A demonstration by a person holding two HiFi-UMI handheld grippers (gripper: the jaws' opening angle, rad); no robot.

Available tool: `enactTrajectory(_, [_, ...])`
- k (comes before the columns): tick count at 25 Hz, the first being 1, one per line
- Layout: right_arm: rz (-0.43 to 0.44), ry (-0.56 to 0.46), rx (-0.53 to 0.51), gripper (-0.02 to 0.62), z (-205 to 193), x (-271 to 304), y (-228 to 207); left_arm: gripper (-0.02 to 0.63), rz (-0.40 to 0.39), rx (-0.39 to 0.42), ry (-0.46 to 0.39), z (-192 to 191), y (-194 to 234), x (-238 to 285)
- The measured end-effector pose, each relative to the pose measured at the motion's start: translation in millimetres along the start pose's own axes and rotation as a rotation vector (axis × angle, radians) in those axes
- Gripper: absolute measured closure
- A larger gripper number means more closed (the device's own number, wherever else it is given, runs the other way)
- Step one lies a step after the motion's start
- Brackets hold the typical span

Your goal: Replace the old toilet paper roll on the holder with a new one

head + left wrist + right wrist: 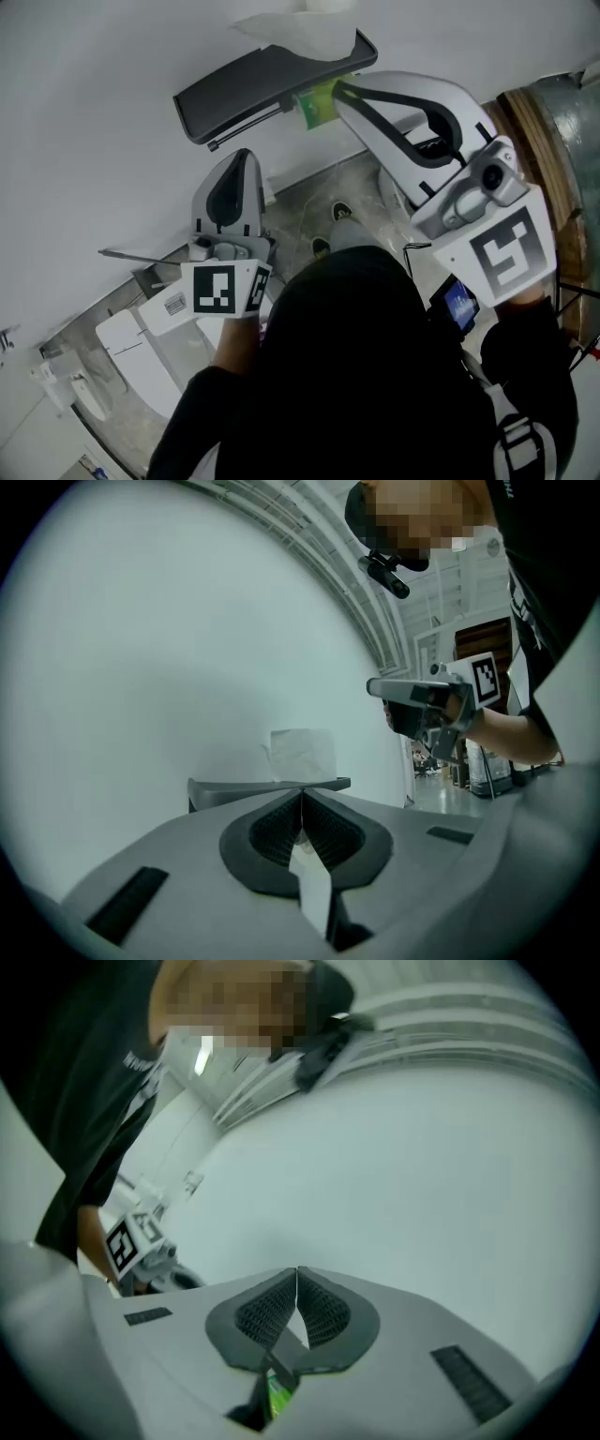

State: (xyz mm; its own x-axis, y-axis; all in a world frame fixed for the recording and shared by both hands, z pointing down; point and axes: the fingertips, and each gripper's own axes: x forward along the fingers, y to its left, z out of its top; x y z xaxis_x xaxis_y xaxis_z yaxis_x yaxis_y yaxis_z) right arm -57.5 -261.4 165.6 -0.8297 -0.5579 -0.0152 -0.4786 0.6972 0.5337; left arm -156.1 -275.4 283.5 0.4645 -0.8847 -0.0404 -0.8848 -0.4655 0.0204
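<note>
A dark grey holder [253, 89] with a flat shelf top hangs on the white wall, and a thin bar runs under it. White tissue paper [300, 28] lies on that shelf; it also shows ahead of the left jaws as tissue paper [302, 754] above the holder [267, 789]. My right gripper [339, 89] is raised to the holder's right end, jaws shut. A small green thing [317, 105] sits right at its tip and shows behind the pads as the green thing [277, 1396]; whether it is pinched I cannot tell. My left gripper [242, 157] points at the wall below the holder, shut.
A white toilet [131, 347] stands low at the left on the grey tiled floor [309, 197]. A brown wooden frame [534, 122] runs down the right side. The person's dark torso fills the bottom middle, with a small lit screen [459, 305] beside it.
</note>
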Motion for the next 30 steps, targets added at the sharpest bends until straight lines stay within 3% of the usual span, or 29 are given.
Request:
enactTrajectory(4, [-0.183, -0.124, 0.301, 0.572, -9, -29, -68, 0.583, 0.014, 0.002, -0.003, -2, 5, -1])
enactTrajectory(7, [-0.281, -0.098, 0.457, 0.573, -52, -51, -92, 0.583, 0.025, 0.004, 0.007, -5, 9, -2])
enactTrajectory(11, [-0.377, -0.012, 0.626, 0.572, -114, -78, -88, 0.583, 0.039, 0.01, 0.022, -8, 12, -3])
enactTrajectory(16, [-0.43, 0.058, 0.656, 0.573, -145, -100, -78, 0.583, 0.029, 0.021, 0.06, -16, 9, 2])
enactTrajectory(30, [-0.455, 0.084, 0.686, 0.572, -159, -109, -75, 0.583, -0.01, 0.007, 0.063, -20, -7, 20])
